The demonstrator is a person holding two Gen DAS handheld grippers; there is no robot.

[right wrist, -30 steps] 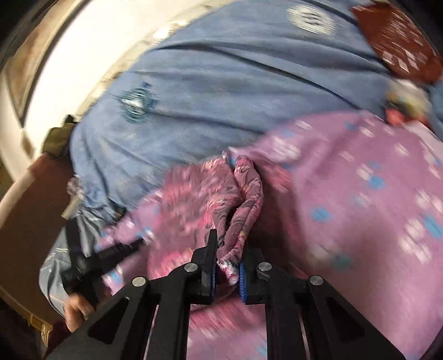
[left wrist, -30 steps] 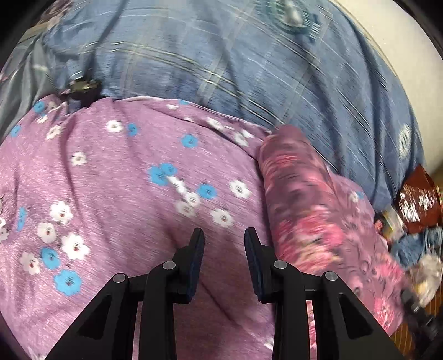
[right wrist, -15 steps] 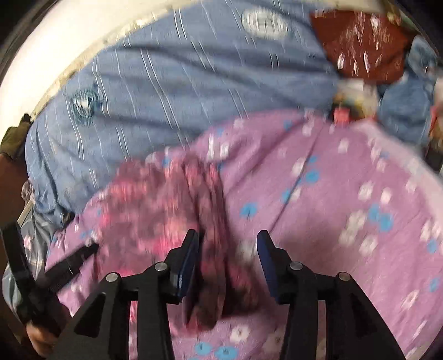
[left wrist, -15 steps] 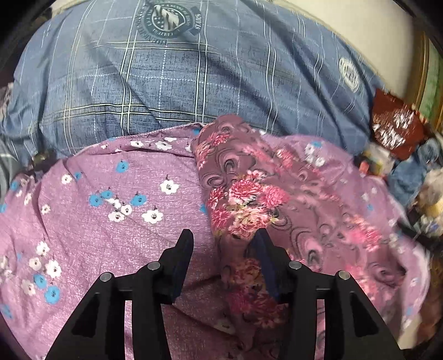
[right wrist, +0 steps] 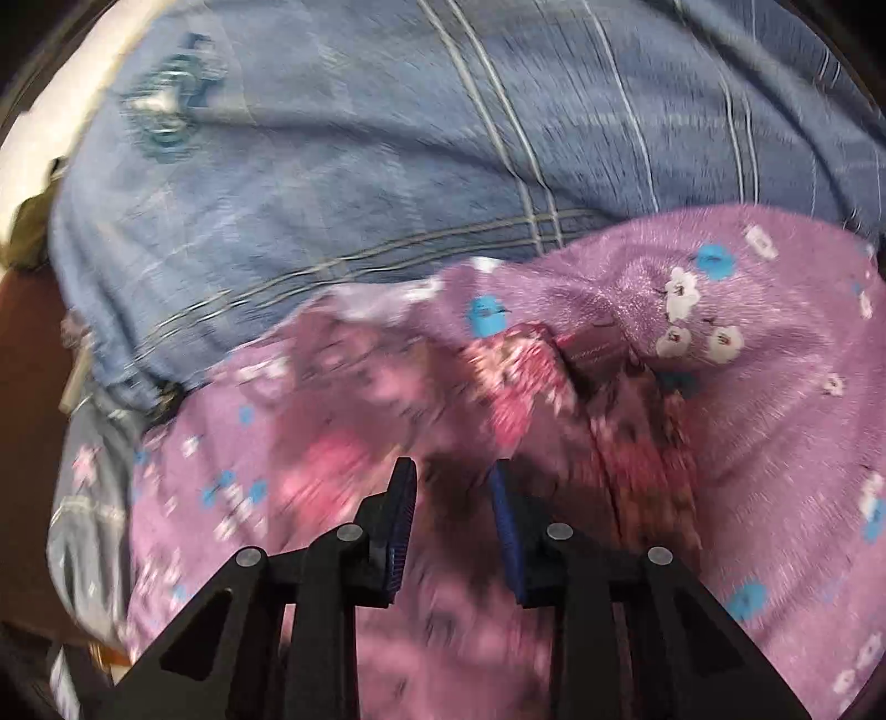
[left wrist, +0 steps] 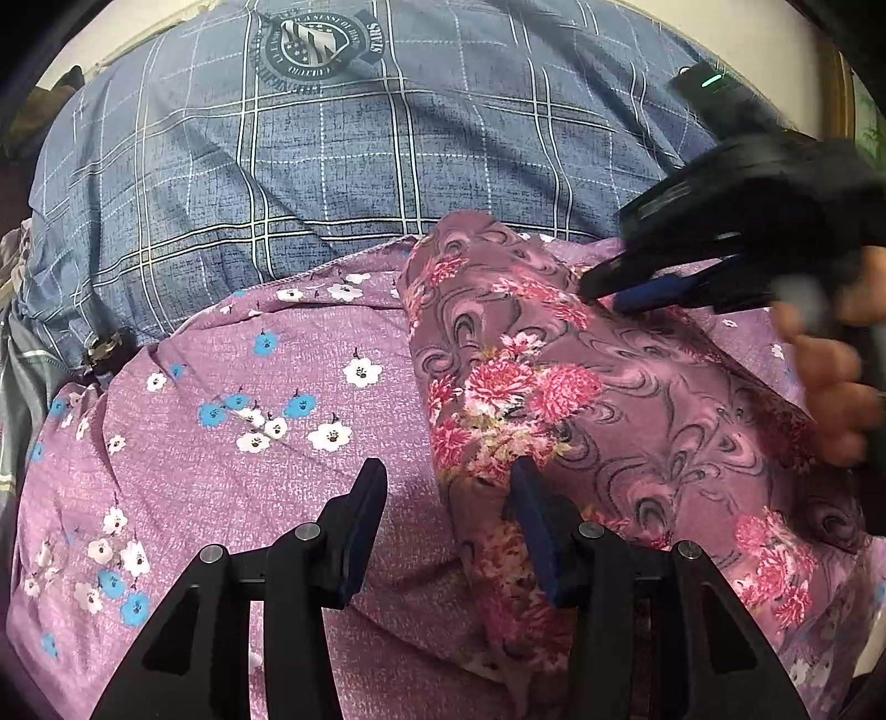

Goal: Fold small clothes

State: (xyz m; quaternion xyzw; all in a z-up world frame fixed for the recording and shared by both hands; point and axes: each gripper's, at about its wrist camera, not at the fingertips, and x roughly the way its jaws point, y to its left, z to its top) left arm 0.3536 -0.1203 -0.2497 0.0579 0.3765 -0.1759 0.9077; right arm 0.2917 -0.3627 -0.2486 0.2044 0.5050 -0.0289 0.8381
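We see the left gripper (left wrist: 448, 493) gaping over the rose-print garment (left wrist: 581, 387) at lower center; the right gripper (right wrist: 454, 498), narrowing, grips nothing.

A round crest (left wrist: 317, 49) printed on the blue checked bedsheet (left wrist: 470, 144) carries a ring of lettering; only "A SENSE OF" and "STARS" read clearly (the remainder is too small and warped).
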